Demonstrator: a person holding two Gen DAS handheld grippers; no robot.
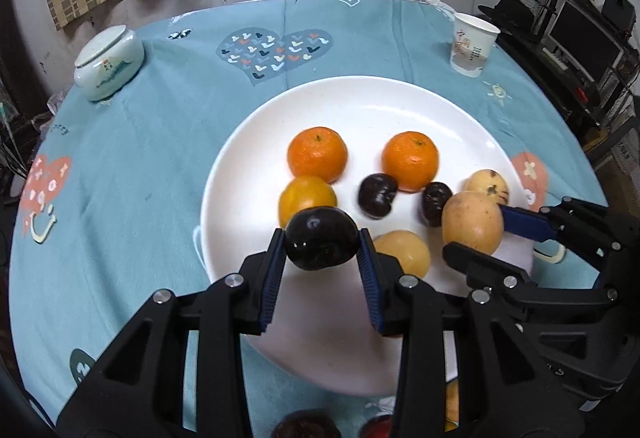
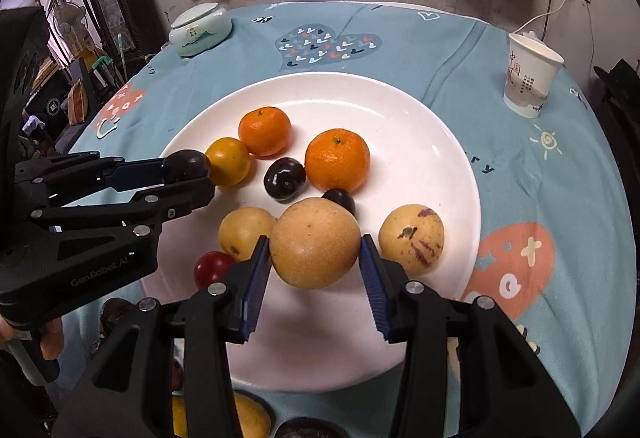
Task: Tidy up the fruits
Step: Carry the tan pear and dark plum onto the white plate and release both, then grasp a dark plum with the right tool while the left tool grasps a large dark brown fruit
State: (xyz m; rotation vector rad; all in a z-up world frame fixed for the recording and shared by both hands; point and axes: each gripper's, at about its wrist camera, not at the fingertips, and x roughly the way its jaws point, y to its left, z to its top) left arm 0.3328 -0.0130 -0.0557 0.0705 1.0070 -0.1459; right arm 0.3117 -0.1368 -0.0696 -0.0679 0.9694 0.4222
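Note:
A white plate (image 1: 400, 102) (image 2: 420, 142) holds two oranges (image 1: 317, 155) (image 2: 337, 159), a yellow fruit (image 1: 306, 196) (image 2: 229, 160), dark plums (image 1: 376, 195) (image 2: 285, 180), pale yellow fruits (image 1: 405, 252) (image 2: 244, 232) and a speckled one (image 1: 487, 185) (image 2: 412, 238). My left gripper (image 1: 322, 246) is shut on a dark plum (image 1: 322, 238) above the plate's near side; it also shows in the right wrist view (image 2: 186, 172). My right gripper (image 2: 315, 258) is shut on a tan round fruit (image 2: 315, 242), which also shows in the left wrist view (image 1: 472, 222).
A lidded ceramic jar (image 1: 108, 64) (image 2: 200, 28) stands at the far left and a paper cup (image 1: 474, 44) (image 2: 530, 74) at the far right of the blue cloth. A small red fruit (image 2: 212, 268) and more fruit lie at the near edge.

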